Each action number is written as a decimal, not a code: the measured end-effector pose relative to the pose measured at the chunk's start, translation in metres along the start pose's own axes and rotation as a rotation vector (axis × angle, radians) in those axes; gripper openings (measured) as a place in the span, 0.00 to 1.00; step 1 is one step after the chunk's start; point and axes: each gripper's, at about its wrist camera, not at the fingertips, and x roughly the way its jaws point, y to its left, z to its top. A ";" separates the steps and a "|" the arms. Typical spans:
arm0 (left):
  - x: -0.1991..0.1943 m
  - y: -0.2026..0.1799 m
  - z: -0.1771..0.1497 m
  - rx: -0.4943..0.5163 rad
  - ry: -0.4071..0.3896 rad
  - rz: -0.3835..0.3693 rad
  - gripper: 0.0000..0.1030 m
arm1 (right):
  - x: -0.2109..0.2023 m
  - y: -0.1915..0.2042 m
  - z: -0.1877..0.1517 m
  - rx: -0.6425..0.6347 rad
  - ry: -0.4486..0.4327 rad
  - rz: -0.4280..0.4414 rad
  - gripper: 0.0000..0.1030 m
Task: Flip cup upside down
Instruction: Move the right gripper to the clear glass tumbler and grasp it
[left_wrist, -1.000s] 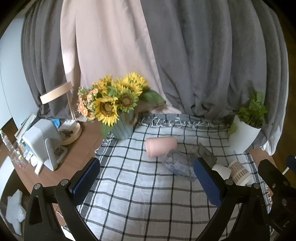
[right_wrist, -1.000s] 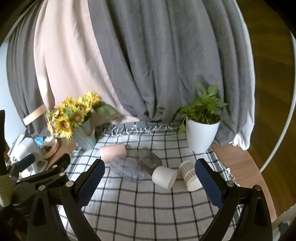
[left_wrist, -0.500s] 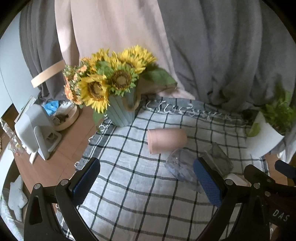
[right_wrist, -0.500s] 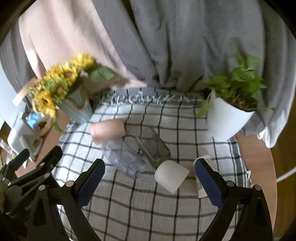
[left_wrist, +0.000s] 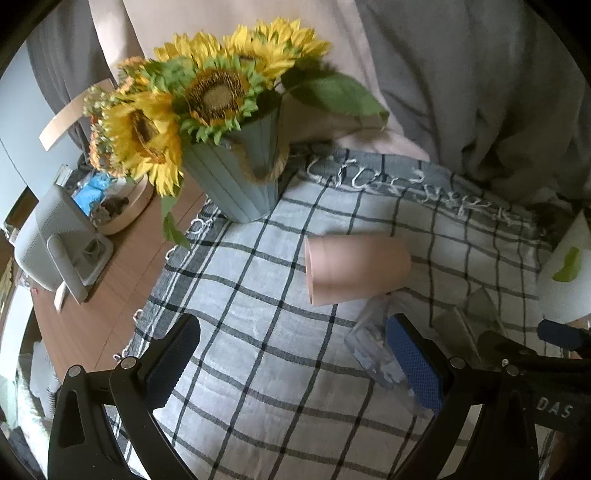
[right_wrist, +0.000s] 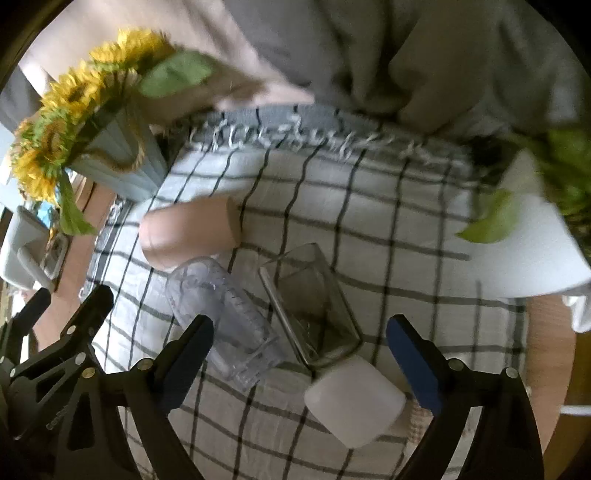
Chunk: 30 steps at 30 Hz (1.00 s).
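The pink cup (left_wrist: 356, 268) lies on its side on the checked cloth (left_wrist: 258, 332), just right of the sunflower vase (left_wrist: 240, 173), with a clear plastic cup (right_wrist: 225, 317) and a glass container (right_wrist: 314, 306) lying near it. The left gripper (left_wrist: 295, 354) hangs above the cloth with its jaws apart, holding nothing. The right gripper (right_wrist: 301, 350) is likewise spread wide over the clear cup, the glass container and a white cup (right_wrist: 354, 402) on its side.

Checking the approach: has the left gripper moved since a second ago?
Yes. The left gripper has moved forward and down toward the checked cloth: the sunflower vase and pink cup loom larger in its view.
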 end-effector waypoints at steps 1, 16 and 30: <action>0.004 -0.001 0.000 0.000 0.011 0.002 1.00 | 0.007 0.000 0.003 -0.003 0.021 0.003 0.89; 0.032 -0.019 0.015 0.015 0.059 0.015 1.00 | 0.066 -0.016 0.021 0.033 0.164 0.033 0.74; 0.044 -0.028 0.021 0.042 0.071 0.035 1.00 | 0.084 -0.024 0.023 0.056 0.186 0.049 0.67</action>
